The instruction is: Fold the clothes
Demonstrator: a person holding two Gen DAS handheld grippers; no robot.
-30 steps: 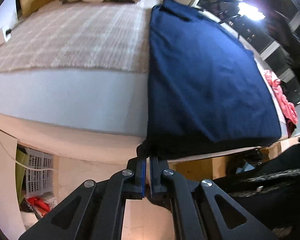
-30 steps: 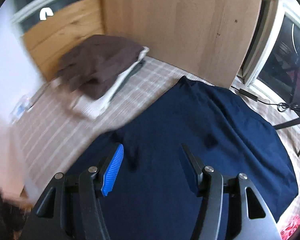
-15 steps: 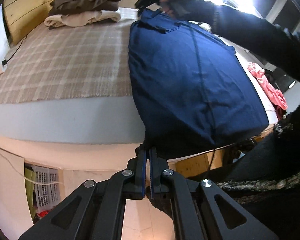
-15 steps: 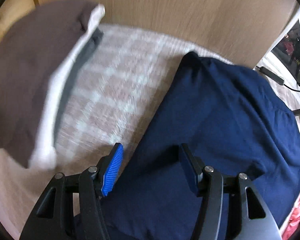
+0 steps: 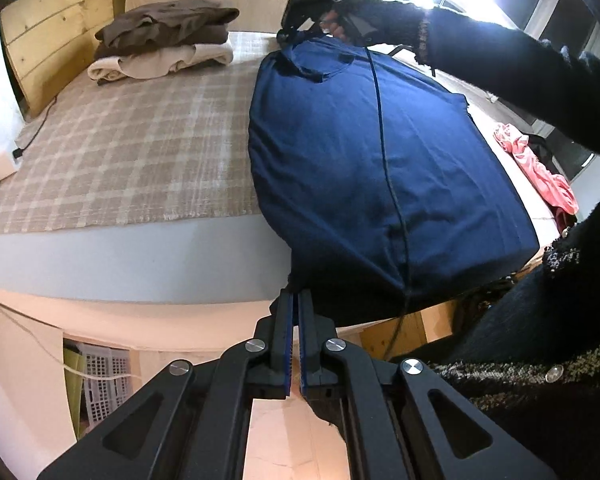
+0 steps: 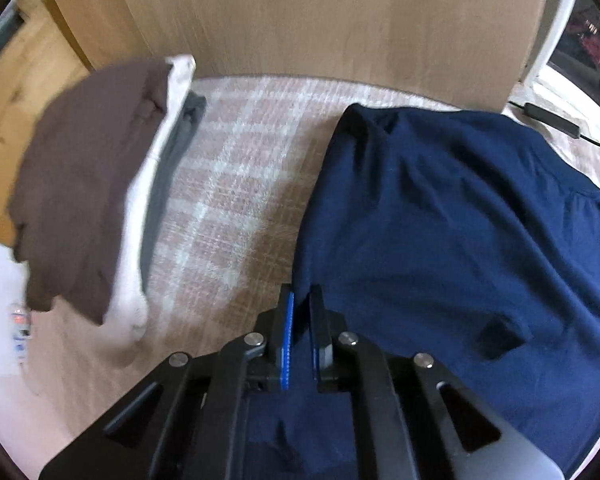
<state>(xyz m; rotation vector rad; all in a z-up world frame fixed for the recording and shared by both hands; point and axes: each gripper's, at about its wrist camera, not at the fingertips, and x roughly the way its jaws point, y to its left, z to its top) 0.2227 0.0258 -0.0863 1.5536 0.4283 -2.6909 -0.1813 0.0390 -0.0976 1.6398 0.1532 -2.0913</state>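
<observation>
Navy shirt [image 5: 372,168] stretches between clenched left tongs [image 5: 294,300] and right tongs [image 6: 302,300], both gripping its edge.

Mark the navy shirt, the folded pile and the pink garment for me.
navy shirt [image 5: 364,168]: left wrist view, middle of its spread body.
folded pile [image 5: 168,36]: left wrist view, brown top garment.
pink garment [image 5: 540,168]: left wrist view, crumpled middle, beyond the shirt's far side.
</observation>
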